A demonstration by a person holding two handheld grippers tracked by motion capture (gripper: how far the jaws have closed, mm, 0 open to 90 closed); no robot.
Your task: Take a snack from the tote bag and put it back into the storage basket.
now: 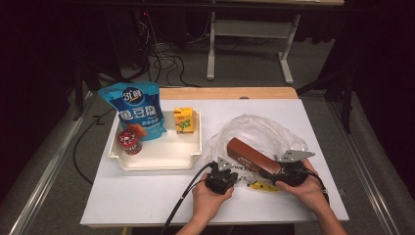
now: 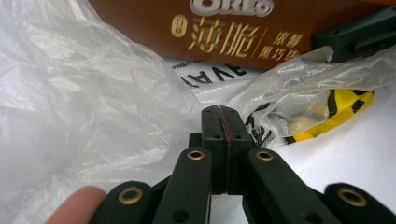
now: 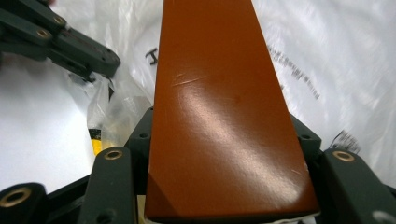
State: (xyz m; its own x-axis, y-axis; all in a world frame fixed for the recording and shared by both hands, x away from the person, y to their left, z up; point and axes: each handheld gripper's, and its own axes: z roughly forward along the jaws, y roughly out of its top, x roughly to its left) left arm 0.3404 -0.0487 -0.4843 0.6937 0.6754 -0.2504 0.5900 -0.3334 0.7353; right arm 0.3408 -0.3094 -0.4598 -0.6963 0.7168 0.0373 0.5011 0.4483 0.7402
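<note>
Looking down, we see the right gripper (image 1: 283, 172) clamping a glossy brown box (image 1: 252, 157) over the crinkled clear bag (image 1: 254, 131). Our left gripper (image 2: 219, 116) has its jaws pressed together pinching the bag (image 2: 93, 107). Our right gripper (image 3: 224, 140) straddles the box (image 3: 219, 116).

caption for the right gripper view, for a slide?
Right tongs gripping a brown cookie box over a clear plastic bag, with the left tongs beside it.
</note>
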